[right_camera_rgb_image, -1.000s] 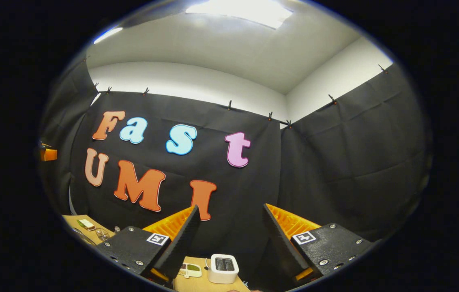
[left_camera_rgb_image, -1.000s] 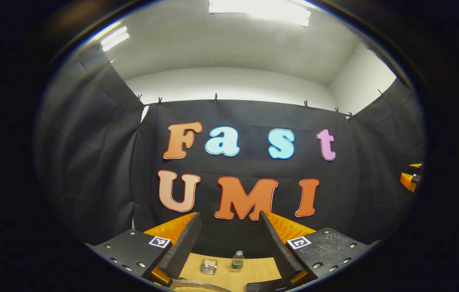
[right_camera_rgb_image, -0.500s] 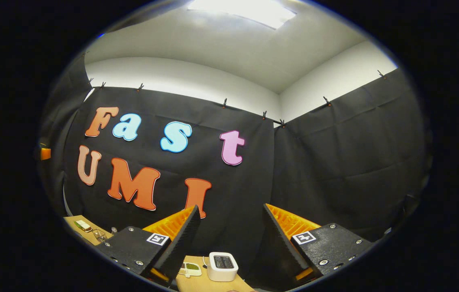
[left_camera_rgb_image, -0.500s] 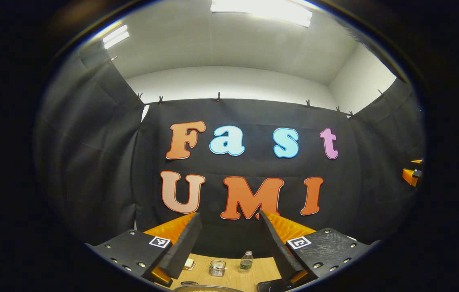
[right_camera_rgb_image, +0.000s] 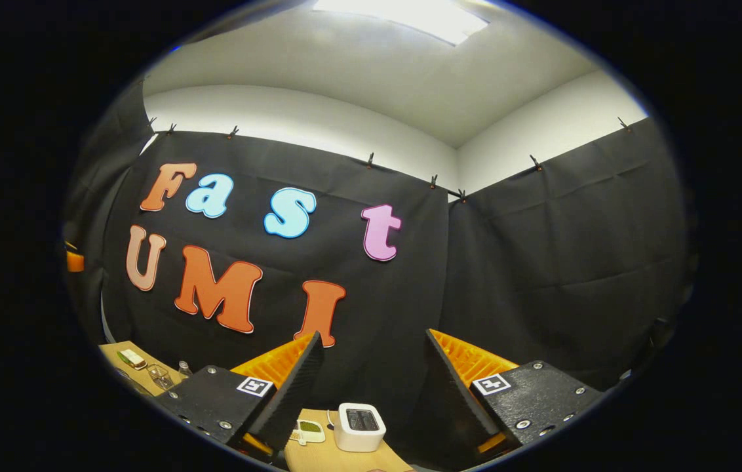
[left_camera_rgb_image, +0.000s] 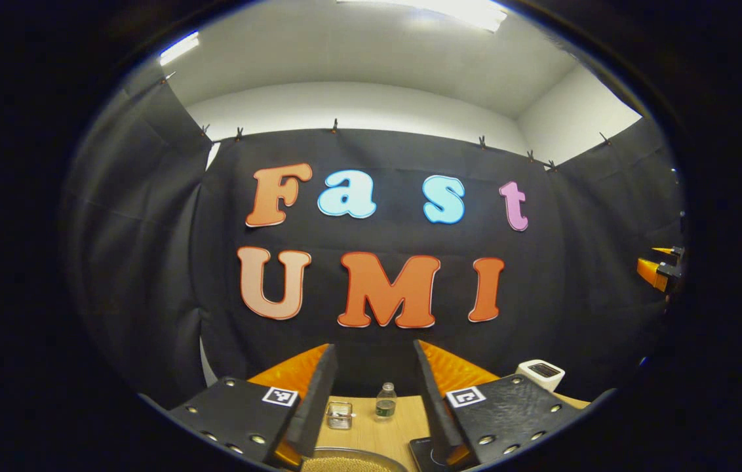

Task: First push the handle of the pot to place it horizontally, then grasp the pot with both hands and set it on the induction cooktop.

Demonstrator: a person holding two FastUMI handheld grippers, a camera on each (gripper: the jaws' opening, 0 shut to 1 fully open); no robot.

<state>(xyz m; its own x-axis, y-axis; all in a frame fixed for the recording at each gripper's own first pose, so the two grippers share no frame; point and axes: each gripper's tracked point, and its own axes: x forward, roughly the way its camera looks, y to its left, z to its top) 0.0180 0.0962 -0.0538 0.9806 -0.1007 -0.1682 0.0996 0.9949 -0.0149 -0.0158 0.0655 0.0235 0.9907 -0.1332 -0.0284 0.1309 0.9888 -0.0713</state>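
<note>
— Where are your fingers right now?

— My left gripper (left_camera_rgb_image: 371, 393) is held up, facing the black cloth wall (left_camera_rgb_image: 377, 295), its two fingers spread apart with nothing between them. My right gripper (right_camera_rgb_image: 371, 387) is the same: fingers released, gripping nothing, aimed toward the corner of the booth.

— And the pot?

— In the left gripper view, the rim of the pot (left_camera_rgb_image: 351, 462) peeks in at six o'clock, just below my left fingers. A dark flat slab that may be the induction cooktop (left_camera_rgb_image: 425, 451) lies at about five o'clock beside it, though I cannot tell for sure.

— Anything else on the table (left_camera_rgb_image: 404, 419)?

— A small bottle (left_camera_rgb_image: 383, 401) and a small glass container (left_camera_rgb_image: 339, 415) sit beyond the pot at twelve o'clock of it. A white toaster (right_camera_rgb_image: 360, 426) sits at six o'clock in the right gripper view, a small green-faced device (right_camera_rgb_image: 307, 431) just beside it at nine o'clock.
</note>
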